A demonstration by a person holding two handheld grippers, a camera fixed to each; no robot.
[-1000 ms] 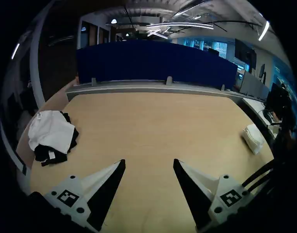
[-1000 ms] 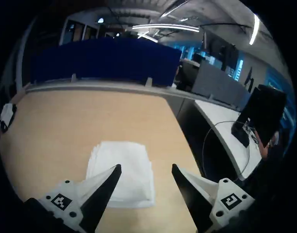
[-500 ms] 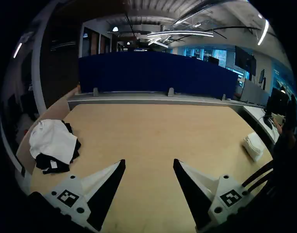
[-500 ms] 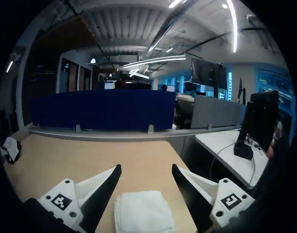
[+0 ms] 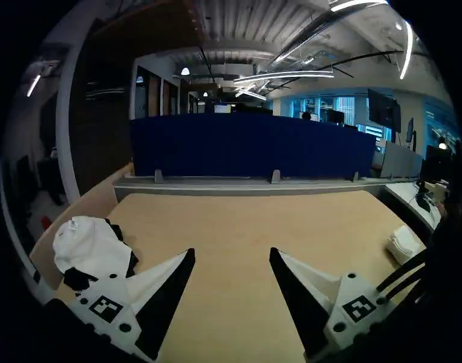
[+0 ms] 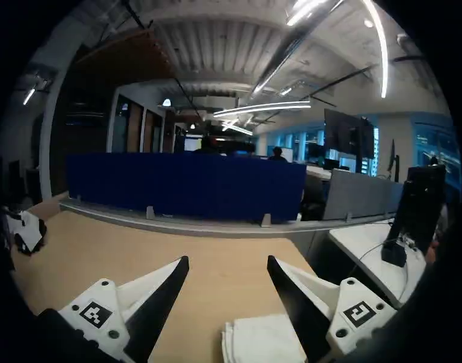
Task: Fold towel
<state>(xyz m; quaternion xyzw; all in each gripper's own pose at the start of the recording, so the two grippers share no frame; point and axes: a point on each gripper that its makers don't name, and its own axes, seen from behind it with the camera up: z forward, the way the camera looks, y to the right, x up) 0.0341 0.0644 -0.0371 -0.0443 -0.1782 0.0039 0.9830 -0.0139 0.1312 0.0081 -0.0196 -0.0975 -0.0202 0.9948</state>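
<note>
My left gripper (image 5: 231, 251) and right gripper (image 6: 227, 259) both gape empty; white towel (image 6: 261, 342), seemingly already folded, lies on the table (image 6: 110, 254) just under my right jaws, probably soft, light, floppy, so pinch a corner.

desk (image 5: 243, 224): stretches ahead to a partition (image 5: 249, 145) along its far edge
pile (image 5: 92, 245): on the desk's left end, near the edge
towel (image 5: 406, 242): on the desk's right end, well apart from the pile
right gripper (image 6: 227, 259): above the desk, the towel below it, nearer its right jaw
second desk (image 6: 376, 242): right of the first; a monitor (image 6: 418, 199) stands on it
</note>
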